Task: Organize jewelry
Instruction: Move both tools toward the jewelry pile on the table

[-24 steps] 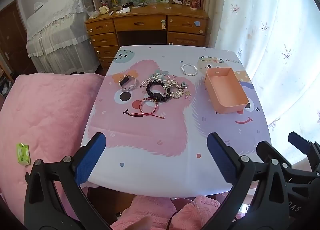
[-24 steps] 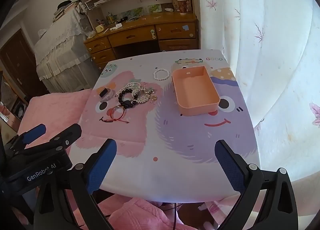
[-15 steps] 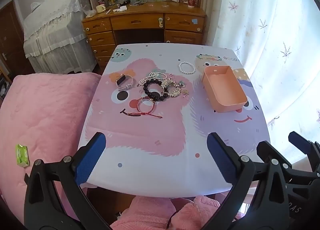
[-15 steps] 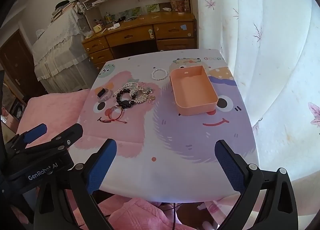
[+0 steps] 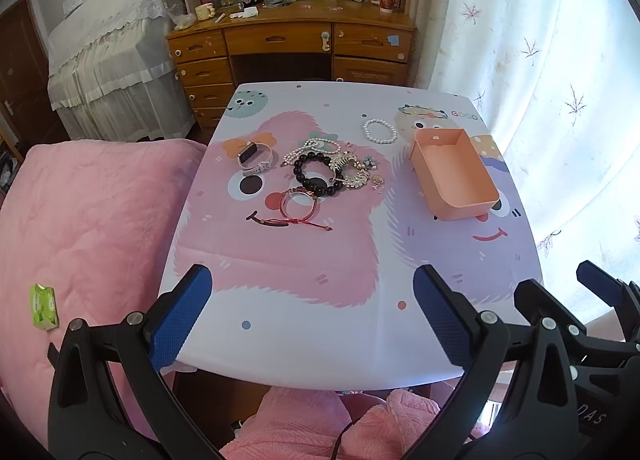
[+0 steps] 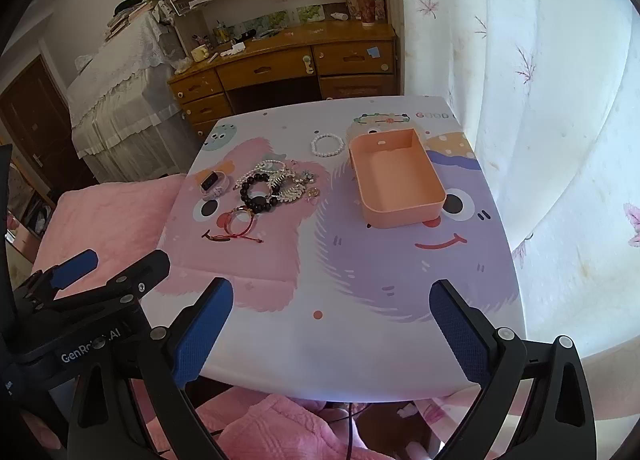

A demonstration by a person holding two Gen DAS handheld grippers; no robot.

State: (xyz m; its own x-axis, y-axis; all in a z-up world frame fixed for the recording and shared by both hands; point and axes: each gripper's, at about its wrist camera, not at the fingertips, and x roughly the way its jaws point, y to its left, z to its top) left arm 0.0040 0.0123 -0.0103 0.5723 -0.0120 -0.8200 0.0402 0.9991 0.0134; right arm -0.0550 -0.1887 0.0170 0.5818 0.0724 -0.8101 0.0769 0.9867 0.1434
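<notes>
Table [image 5: 360, 300]: cartoon print, pink and purple.
Jewelry [image 5: 320, 176]: tangled bracelets near far-left corner.
Left claw [image 5: 312, 312]: open, empty.
Right claw [image 6: 332, 324]: open, empty.

Peach tray [image 5: 464, 204], black bead bracelet [image 5: 316, 174], pink/purple cartoon-monster tablecloth [image 5: 320, 268].

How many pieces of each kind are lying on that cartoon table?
Beaded bracelets: 3 (white pearl bracelet, black bead bracelet, pearl strand)
Red cord bracelets: 1 bunch
Silver leaf piece: 1
Watch: 1
Orange tray: 1
Total: 7, small charms uncounted.

wooden desk [image 5: 292, 40] behind cartoon-print table [image 5: 352, 332]; pink blanket [image 5: 88, 220] beside it, green packet [image 5: 43, 306] on top.
</notes>
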